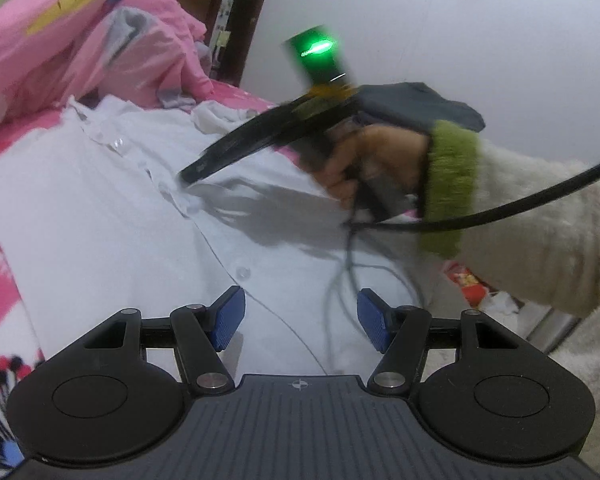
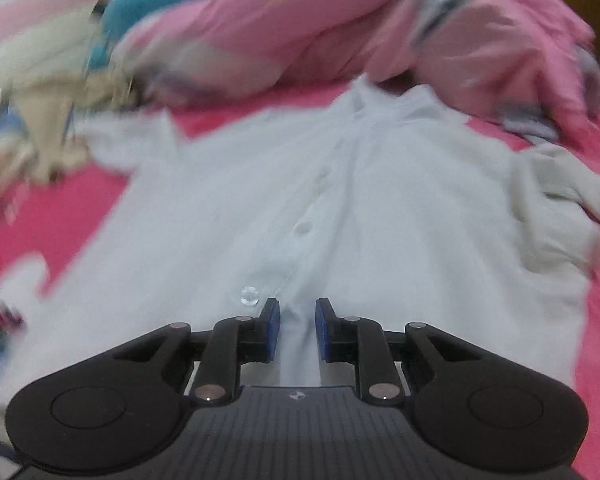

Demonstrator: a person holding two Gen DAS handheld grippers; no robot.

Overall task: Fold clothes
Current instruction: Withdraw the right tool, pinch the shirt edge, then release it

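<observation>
A white button-up shirt [image 1: 100, 208] [image 2: 400, 200] lies face up and spread on a pink bed sheet [image 2: 60, 216], collar toward the far side. My left gripper [image 1: 300, 316] hovers over its lower front, blue pads wide apart and nothing between them. In the left wrist view a hand [image 1: 372, 160] in a cream sleeve with a green cuff holds my right gripper [image 1: 186, 176], blurred, its tip down at the button placket. In its own view my right gripper [image 2: 297, 328] has a narrow gap between the pads, and shirt fabric shows through the gap; the pads do not press on it.
A rumpled pink quilt [image 1: 100, 40] [image 2: 340, 20] is heaped beyond the collar. A beige garment [image 2: 560, 184] lies by the shirt's right shoulder, and more clothes [image 2: 40, 120] are piled at the far left. A black cable [image 1: 500, 208] trails from the right gripper across the shirt.
</observation>
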